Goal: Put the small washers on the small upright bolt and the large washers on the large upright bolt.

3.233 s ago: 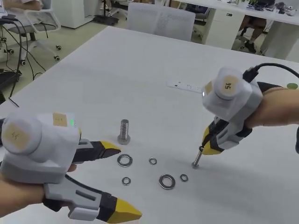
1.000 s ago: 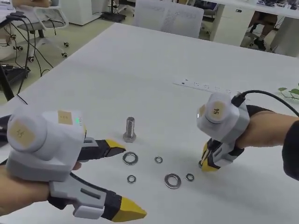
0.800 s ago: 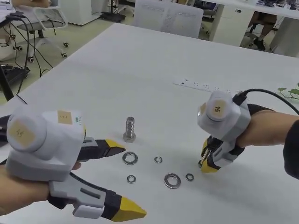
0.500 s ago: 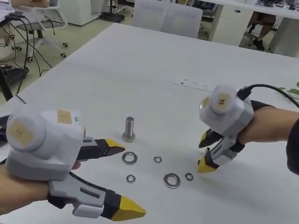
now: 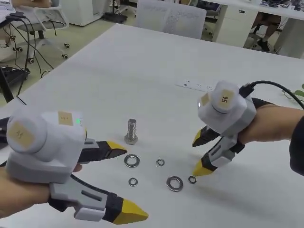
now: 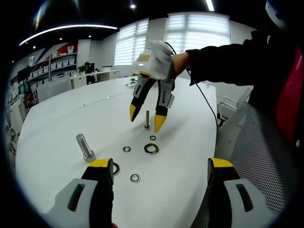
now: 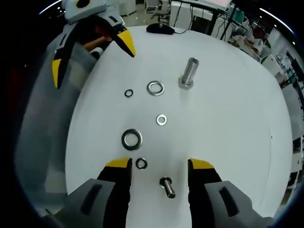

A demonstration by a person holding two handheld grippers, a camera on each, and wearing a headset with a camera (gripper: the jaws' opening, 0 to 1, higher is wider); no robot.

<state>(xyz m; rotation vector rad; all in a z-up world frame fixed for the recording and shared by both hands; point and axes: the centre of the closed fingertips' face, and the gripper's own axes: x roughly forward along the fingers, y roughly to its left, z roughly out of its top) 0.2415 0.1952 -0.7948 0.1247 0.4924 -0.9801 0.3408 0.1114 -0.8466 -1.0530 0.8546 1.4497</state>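
Note:
The small bolt (image 7: 166,186) stands upright on the white table (image 5: 142,71), between the spread jaws of my right gripper (image 5: 197,154), which is open and holds nothing. The large bolt (image 5: 131,131) stands upright further left. Two large washers (image 5: 131,161) (image 5: 175,183) and three small washers (image 5: 160,162) (image 5: 133,181) (image 5: 192,180) lie flat between the bolts. One small washer (image 7: 141,163) lies just beside the right gripper's left tip. My left gripper (image 5: 124,180) is open and empty at the near left, its upper tip close to a large washer.
A white power strip (image 5: 197,87) lies on the table behind the right gripper. A cable (image 5: 273,85) trails from the right gripper. Chairs and desks stand beyond the table's far edge.
The right gripper was shut on the small bolt; it has opened wide, let the bolt go standing upright, and lifted slightly. The left gripper has stayed put.

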